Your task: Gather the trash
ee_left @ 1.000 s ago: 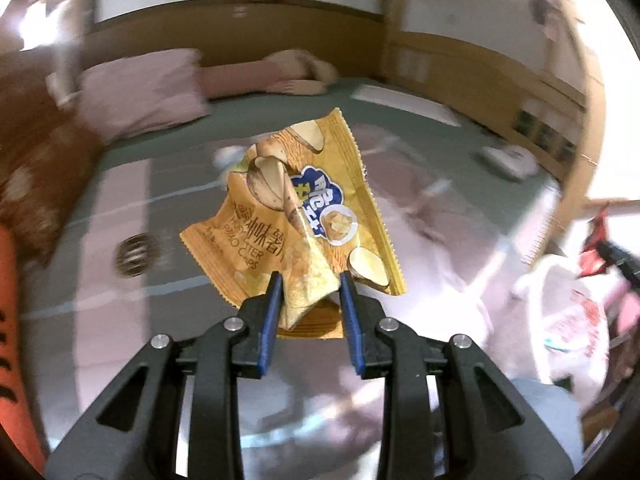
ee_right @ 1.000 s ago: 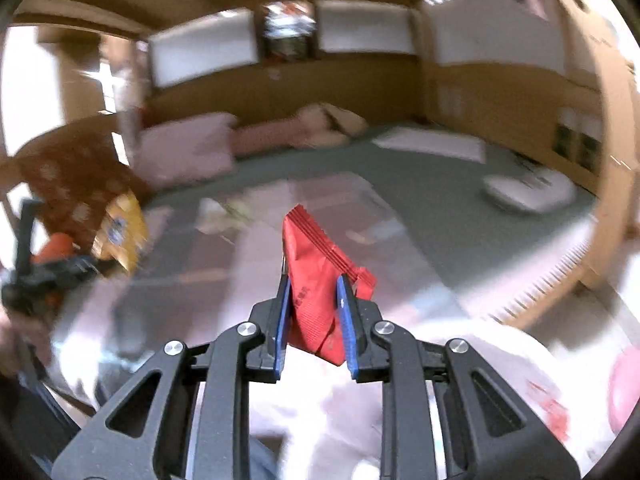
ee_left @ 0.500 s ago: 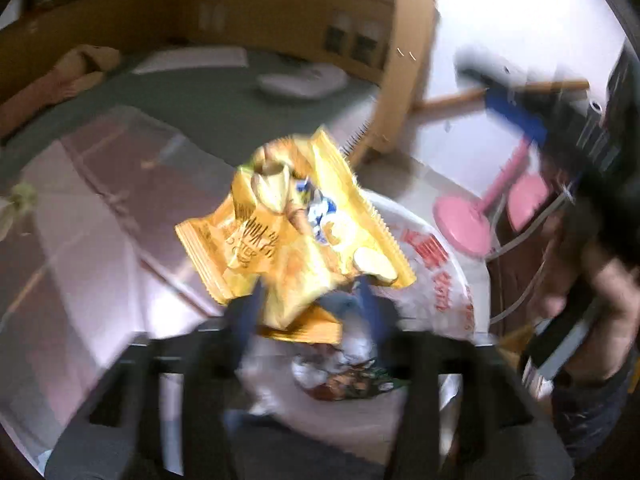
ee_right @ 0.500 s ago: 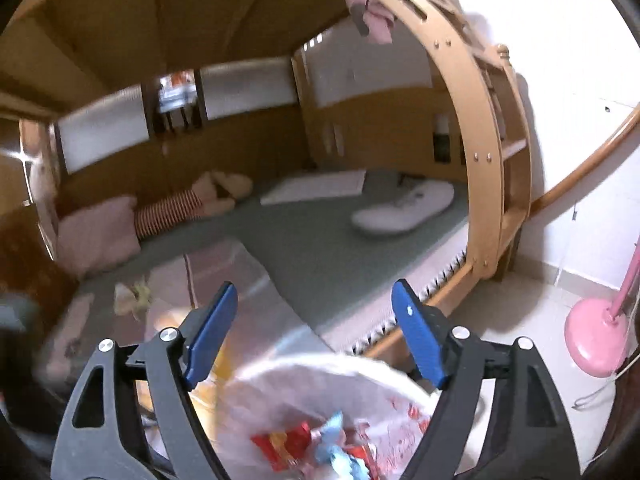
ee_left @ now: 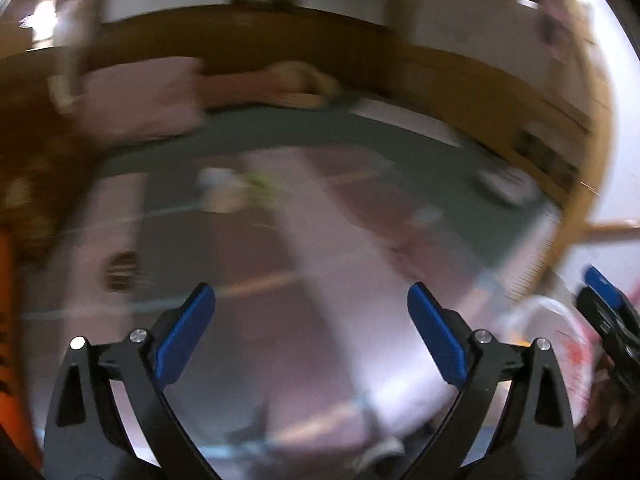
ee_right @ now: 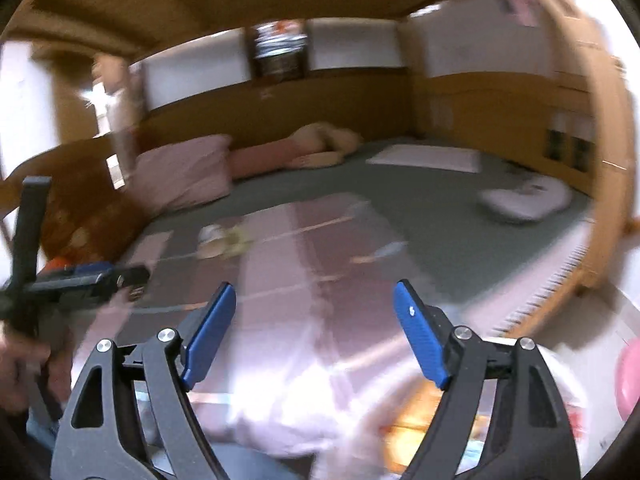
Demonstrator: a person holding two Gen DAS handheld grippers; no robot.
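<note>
My left gripper (ee_left: 311, 316) is open and empty above the pink striped blanket (ee_left: 304, 280) on the bed. My right gripper (ee_right: 314, 312) is also open and empty. A white trash bag (ee_right: 472, 420) sits at the lower right of the right wrist view, with the yellow snack packet (ee_right: 416, 416) blurred inside it. The bag's rim (ee_left: 548, 316) shows at the right edge of the left wrist view. A crumpled pale wrapper (ee_left: 236, 192) lies farther up the blanket; it also shows in the right wrist view (ee_right: 224, 240). A small dark round object (ee_left: 122, 272) lies on the blanket at the left.
A pink pillow (ee_right: 184, 176) and a plush doll (ee_right: 320, 148) lie at the head of the bed. A white object (ee_right: 524, 200) rests on the green sheet at the right. The wooden bed frame (ee_right: 608, 160) rises on the right. The other gripper (ee_left: 608, 312) shows at the right edge.
Both grippers held packets a second ago, yellow in the left and red in the right. Both have opened and released them into the white bag, then swung back toward the bed.
</note>
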